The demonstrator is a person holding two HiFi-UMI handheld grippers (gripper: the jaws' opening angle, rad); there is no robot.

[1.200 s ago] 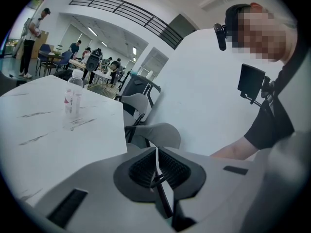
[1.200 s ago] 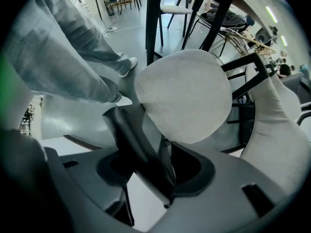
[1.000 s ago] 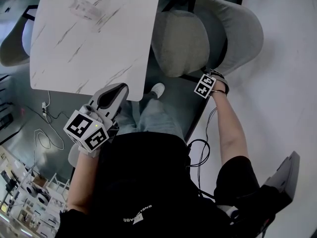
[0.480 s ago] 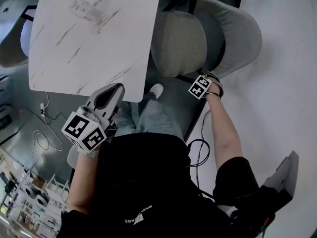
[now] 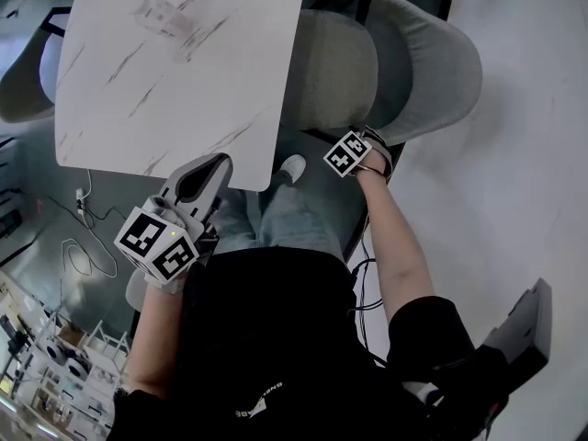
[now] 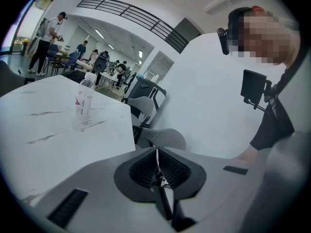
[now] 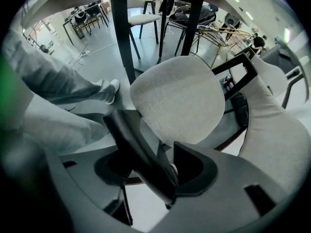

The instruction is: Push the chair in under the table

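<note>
The grey chair (image 5: 335, 76), a padded seat in a curved shell back (image 5: 432, 53), stands at the right edge of the white marble table (image 5: 175, 62), its seat partly beneath the tabletop. My right gripper (image 5: 354, 154) points straight down at the chair's near side. In the right gripper view its jaws (image 7: 167, 178) are shut on a black bar of the chair's frame (image 7: 133, 140), with the seat (image 7: 177, 98) just beyond. My left gripper (image 5: 213, 168) hovers by the table's near corner, shut and empty, its jaws (image 6: 156, 164) meeting.
A clear plastic bottle (image 5: 161, 16) lies on the far part of the table. Black table legs (image 7: 121, 33) stand beyond the seat. The person's leg (image 7: 53, 91) and white shoe (image 5: 292, 166) are between table and chair. Cables (image 5: 367, 274) trail on the floor. Another chair (image 5: 23, 90) sits at the left.
My right gripper has moved left toward the table and the chair has gone with it, its seat now further beneath the tabletop. The left gripper has stayed put.
</note>
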